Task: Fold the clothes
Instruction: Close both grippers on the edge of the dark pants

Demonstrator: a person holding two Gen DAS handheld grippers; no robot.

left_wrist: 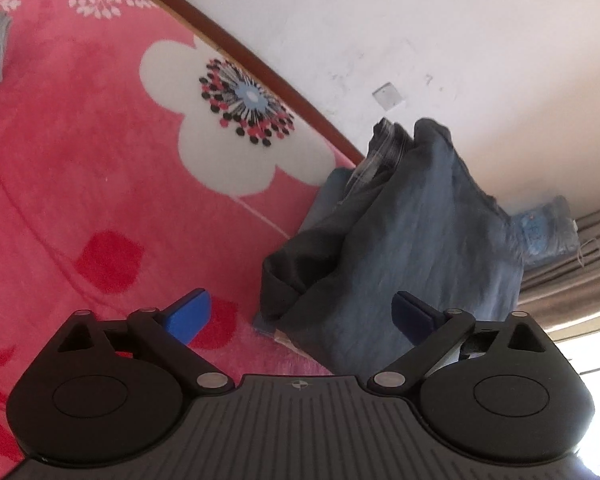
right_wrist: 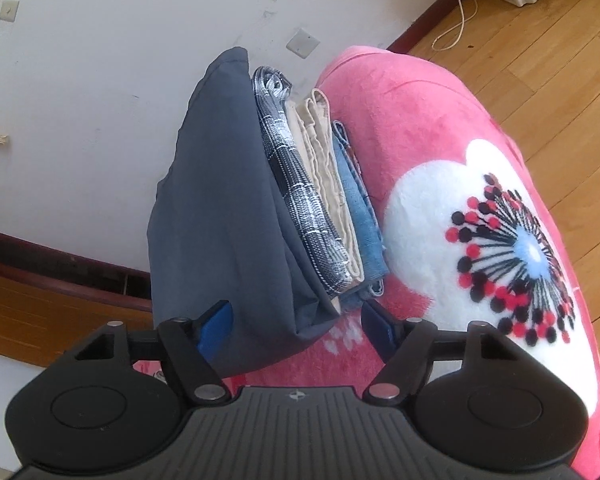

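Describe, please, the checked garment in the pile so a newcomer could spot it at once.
On the pink flowered blanket sits a stack of folded clothes by the white wall. The checked garment is sandwiched between the dark grey garment and the beige garment, the only patterned one.

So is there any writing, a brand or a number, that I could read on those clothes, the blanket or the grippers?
None can be read.
Left gripper body: only a small round cross-shaped mark, no letters.
Right gripper body: the same mark.
Stack of folded clothes: no label shows.
Pink blanket: flower pattern only.
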